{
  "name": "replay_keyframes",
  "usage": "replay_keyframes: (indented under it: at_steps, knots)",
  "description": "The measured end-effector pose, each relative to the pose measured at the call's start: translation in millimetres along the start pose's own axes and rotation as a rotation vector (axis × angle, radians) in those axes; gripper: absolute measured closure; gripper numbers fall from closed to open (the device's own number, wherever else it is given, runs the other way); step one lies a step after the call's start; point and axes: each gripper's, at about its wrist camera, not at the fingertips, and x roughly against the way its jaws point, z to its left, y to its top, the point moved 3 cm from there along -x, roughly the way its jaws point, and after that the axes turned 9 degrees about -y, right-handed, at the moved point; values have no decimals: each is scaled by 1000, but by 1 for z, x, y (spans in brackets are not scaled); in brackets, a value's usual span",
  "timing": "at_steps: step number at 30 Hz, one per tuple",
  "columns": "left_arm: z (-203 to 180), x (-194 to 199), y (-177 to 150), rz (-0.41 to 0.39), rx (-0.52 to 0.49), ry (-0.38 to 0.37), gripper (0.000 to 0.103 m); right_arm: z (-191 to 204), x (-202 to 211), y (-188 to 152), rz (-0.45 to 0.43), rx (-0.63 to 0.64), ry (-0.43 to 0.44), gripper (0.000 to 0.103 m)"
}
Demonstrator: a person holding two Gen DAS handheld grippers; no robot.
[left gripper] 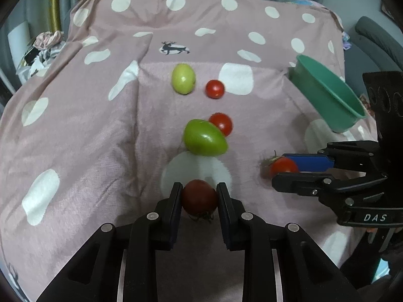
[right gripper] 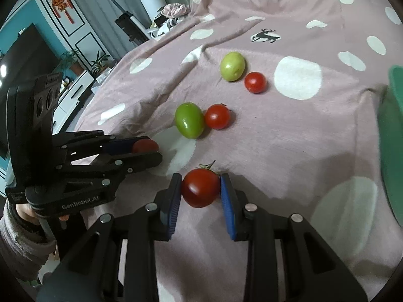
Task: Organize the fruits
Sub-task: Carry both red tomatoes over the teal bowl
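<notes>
Left wrist view: we find the left gripper (left gripper: 199,198) clamped on a dark tomato (left gripper: 199,196), the right gripper (right gripper: 201,188) clamped on a red tomato (right gripper: 200,187), both low over the bedspread's (left gripper: 75,130) near edge. Risk: round fruit slipping before reaching the green bowl (left gripper: 327,93) at the right edge.

Four red tomatoes (left gripper: 214,89), two green fruits (left gripper: 204,137), one green bowl (left gripper: 327,93), two claws (left gripper: 199,188)

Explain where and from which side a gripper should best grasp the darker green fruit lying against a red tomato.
Grip the darker green fruit across its narrow middle, coming from above. It lies on its side on the blanket, and a red tomato touches one flank, so fingers probably fit best at the near and far sides.
</notes>
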Motion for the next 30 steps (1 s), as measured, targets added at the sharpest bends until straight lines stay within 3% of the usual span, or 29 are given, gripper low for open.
replay_keyframes:
  at_steps: [13, 30]
  knots:
    - [-41, 13, 10, -37, -20, -89, 76, -44, 57, -20, -115, -114, -50, 72]
    - [-96, 21, 53, -102, -105, -131, 76, -98, 128, -30, -299, -226, -158, 72]
